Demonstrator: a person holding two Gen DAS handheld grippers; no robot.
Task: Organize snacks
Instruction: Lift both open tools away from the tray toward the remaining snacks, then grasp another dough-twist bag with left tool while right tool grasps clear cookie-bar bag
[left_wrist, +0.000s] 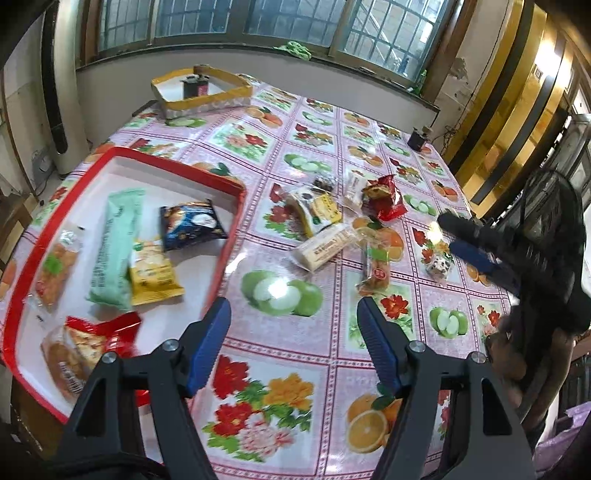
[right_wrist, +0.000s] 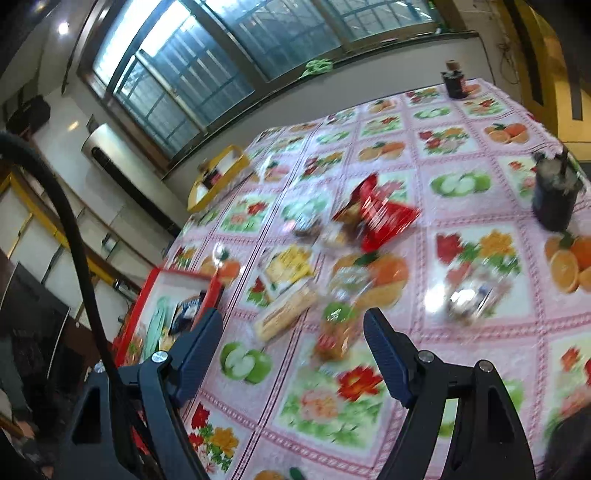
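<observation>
While crinkly foil snacks (left_wrist: 382, 201) litter the glossy tablecloth (left_wrist: 295, 354), both ribbed grippers, left gripper (left_wrist: 294, 321) and right gripper (right_wrist: 293, 332), gape wide.

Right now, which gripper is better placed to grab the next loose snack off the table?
Right. The right gripper is open with the orange snack pack lying just ahead between its fingers. The left gripper, also open, hangs beside the red tray, farther from the loose pile.

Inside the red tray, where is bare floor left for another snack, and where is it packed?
Red tray: bare white floor along its far side, beyond the mint-green packet and dark blue packet. Its near-left half is crowded with overlapping packets. Both grippers, left and right, are open and empty.
</observation>
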